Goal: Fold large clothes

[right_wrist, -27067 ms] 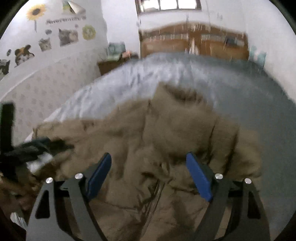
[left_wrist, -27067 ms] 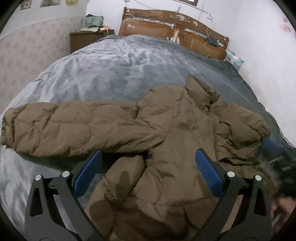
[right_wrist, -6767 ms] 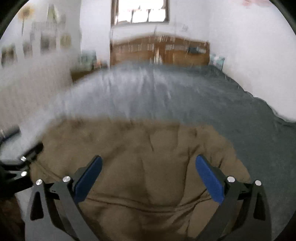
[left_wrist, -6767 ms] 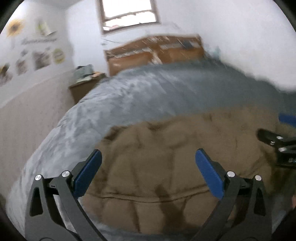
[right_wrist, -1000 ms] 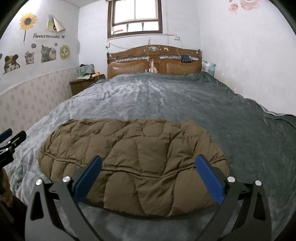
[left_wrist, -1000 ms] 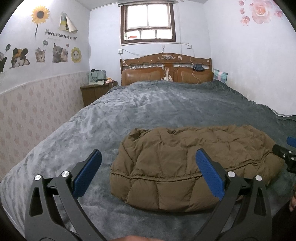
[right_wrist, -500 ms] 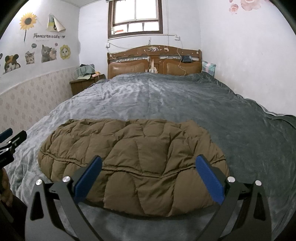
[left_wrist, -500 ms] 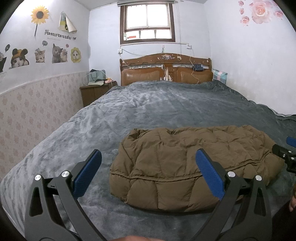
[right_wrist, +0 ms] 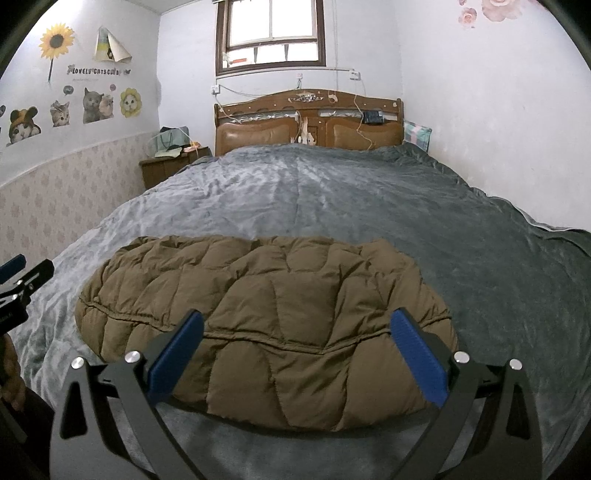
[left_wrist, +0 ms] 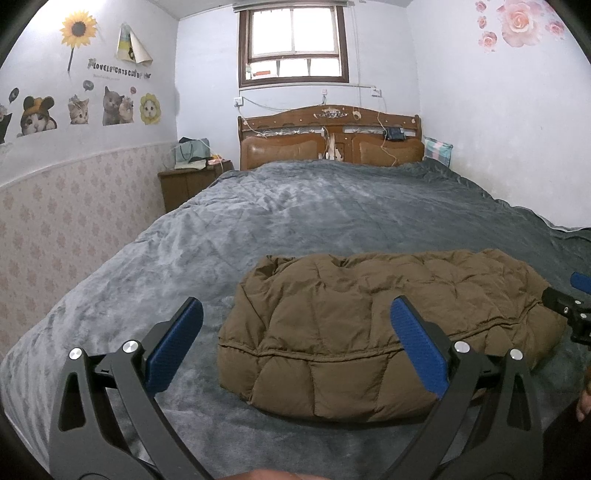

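So the brown puffer jacket (left_wrist: 373, 332) is lying folded into a chunky rectangle near the foot of the bed (left_wrist: 332, 206), sitting on the grey fuzzy blanket (right_wrist: 332, 192). Quilted side up, with a seam running along the near edge.

Both grippers are held above the near edge of the bed, not touching the jacket. Left gripper (left_wrist: 295, 347) has its blue pads spread wide with nothing between them, pointed at the left half of the jacket. Right gripper (right_wrist: 295, 350) is the same deal, wide apart and empty, over the right half. Each one peeks into the edge of the other's view.

Past the jacket the blanket is bare all the way to the wooden headboard (right_wrist: 308, 122). There's a nightstand (left_wrist: 192, 181) with some stuff on it to the left, cat stickers (left_wrist: 114, 105) on the left wall, and a window (right_wrist: 271, 31) above the headboard.
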